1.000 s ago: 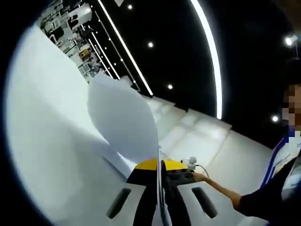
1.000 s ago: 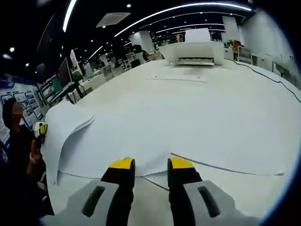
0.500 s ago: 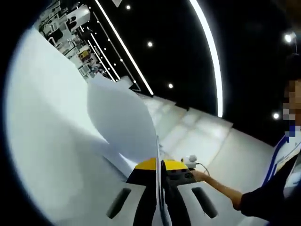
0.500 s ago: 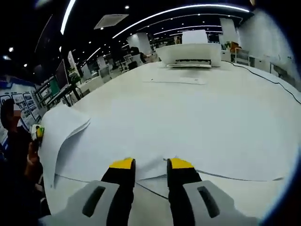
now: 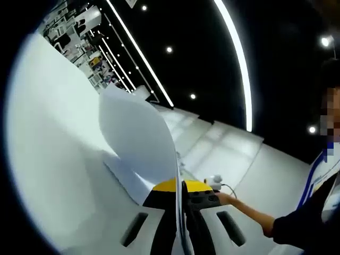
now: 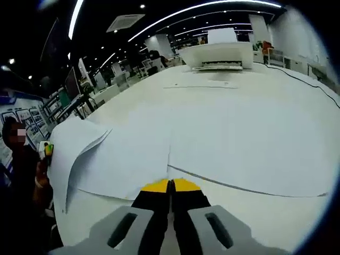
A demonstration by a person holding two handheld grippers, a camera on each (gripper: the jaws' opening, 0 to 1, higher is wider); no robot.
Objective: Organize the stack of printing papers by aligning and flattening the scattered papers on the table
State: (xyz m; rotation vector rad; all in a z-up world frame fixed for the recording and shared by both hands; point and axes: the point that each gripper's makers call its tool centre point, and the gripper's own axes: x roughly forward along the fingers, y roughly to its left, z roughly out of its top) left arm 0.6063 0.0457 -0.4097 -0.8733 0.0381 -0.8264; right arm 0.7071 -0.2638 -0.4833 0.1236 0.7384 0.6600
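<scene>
Paper sheets lie spread across the white table, with the left corner of the stack curled upward near a person's hand. In the left gripper view, the left gripper is clamped on the edge of one lifted sheet, which stands bowed above the tabletop. The yellow-tipped jaws meet on the sheet. In the right gripper view, the right gripper is pinched closed at the near edge of the spread sheets; whether paper sits between its jaws cannot be told. A white printer stands at the far right end of the table. No legible writing or brand marking is visible.
</scene>
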